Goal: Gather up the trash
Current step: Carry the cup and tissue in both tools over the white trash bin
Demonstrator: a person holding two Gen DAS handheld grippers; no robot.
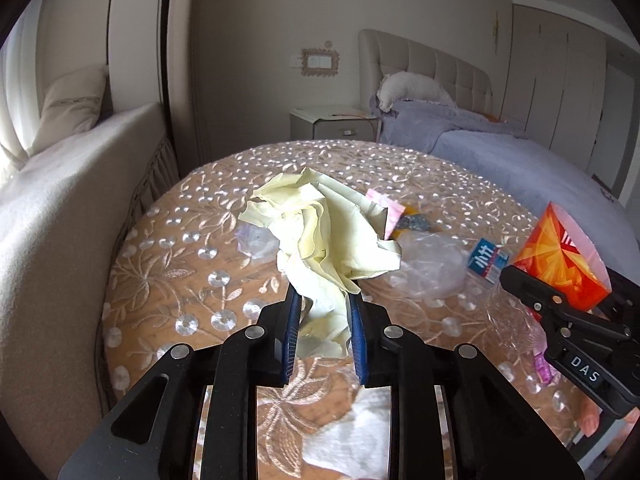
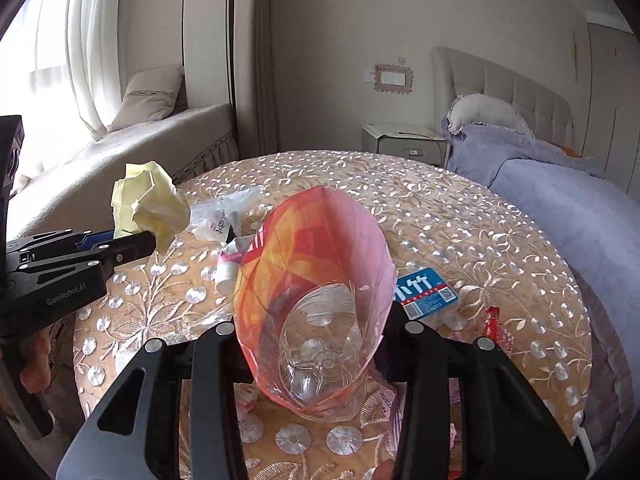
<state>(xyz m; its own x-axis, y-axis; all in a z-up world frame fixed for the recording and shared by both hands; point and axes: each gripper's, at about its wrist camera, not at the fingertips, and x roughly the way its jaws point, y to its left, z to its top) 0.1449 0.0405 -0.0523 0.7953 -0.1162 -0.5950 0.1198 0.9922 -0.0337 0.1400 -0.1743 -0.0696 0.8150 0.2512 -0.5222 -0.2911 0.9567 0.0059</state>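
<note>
Pinching a crumpled yellow paper (image 1: 320,236) between its blue pads (image 1: 292,320), the left gripper (image 1: 323,300) has it raised off the table (image 1: 168,264); ahead and to its right lie a clear bag (image 1: 432,264) and a blue-label bottle (image 1: 488,260).

From the right wrist, the right gripper (image 2: 316,344) is clamped on an orange bag (image 2: 316,280), mouth open and facing forward, with clear plastic inside. The paper (image 2: 150,204) hangs well to its left.

Judged step: bagging the paper. Next, swing it over the mouth and release.
</note>
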